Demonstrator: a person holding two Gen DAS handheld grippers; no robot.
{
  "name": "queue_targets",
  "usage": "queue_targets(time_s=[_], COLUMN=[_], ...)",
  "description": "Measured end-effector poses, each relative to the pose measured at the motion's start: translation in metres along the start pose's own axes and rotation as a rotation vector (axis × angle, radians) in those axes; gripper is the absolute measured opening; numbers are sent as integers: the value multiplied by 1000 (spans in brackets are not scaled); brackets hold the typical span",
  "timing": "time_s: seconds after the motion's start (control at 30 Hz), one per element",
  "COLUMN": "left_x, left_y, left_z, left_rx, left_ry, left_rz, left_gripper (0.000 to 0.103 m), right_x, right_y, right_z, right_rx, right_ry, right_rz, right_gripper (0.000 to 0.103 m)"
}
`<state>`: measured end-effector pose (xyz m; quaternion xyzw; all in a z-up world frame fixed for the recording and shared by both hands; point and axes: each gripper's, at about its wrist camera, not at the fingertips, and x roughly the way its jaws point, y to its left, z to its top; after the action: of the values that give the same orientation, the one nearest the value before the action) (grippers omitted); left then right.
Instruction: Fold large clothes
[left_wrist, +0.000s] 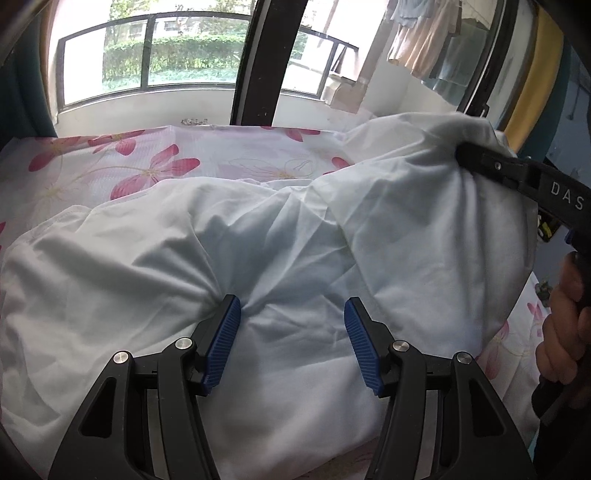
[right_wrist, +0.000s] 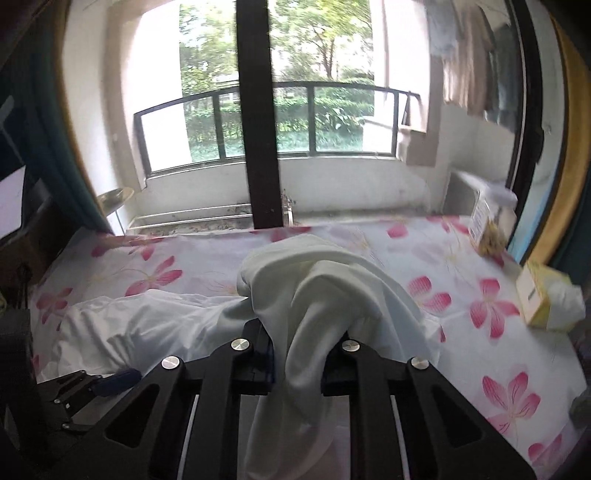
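Observation:
A large white garment (left_wrist: 258, 236) lies crumpled on a bed with a pink flower sheet (left_wrist: 147, 162). My left gripper (left_wrist: 291, 325) is open, its blue pads pressed down onto the cloth at its near edge, with nothing between them. My right gripper (right_wrist: 299, 354) is shut on a fold of the white garment (right_wrist: 317, 295) and holds it lifted above the bed. In the left wrist view the right gripper (left_wrist: 480, 158) shows at the upper right, holding the raised cloth. In the right wrist view the left gripper (right_wrist: 107, 380) shows at the lower left.
The flowered sheet (right_wrist: 480, 306) extends to the right. A yellow tissue box (right_wrist: 543, 295) and another box (right_wrist: 487, 225) sit near the bed's right edge. A dark window post (right_wrist: 258, 147) and a balcony railing stand beyond the bed. Clothes hang at the upper right (left_wrist: 424, 40).

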<state>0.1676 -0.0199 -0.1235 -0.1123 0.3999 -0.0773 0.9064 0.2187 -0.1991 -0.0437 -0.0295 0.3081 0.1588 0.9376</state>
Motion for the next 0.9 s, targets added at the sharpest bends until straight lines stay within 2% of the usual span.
queue_targets(time_s=[0.2, 0.3, 0.37, 0.47, 0.63, 0.73, 0.9], left_x=[1, -6, -28, -68, -118, -131, -139], left_y=[3, 12, 20, 29, 65, 86, 119], left_z=[5, 12, 17, 19, 14, 6, -7], left_rx=[16, -31, -66, -33, -51, -65, -122], left_ry=[18, 44, 8, -79, -159, -168, -158], left_rz=[-59, -109, -147, -112, -25, 43, 90], left_gripper=[61, 61, 61, 61, 61, 61, 61], right_x=[0, 3, 6, 10, 12, 14, 20], right_y=[29, 45, 53, 63, 94, 116, 146], right_z=[4, 3, 0, -4, -13, -21, -32], right_rx=[-70, -102, -109, -119, -167, -202, -247], right_ry=[-8, -1, 11, 23, 45, 68, 117], right_rz=[-5, 3, -5, -13, 18, 53, 95], right_gripper=[16, 16, 16, 16, 16, 16, 21])
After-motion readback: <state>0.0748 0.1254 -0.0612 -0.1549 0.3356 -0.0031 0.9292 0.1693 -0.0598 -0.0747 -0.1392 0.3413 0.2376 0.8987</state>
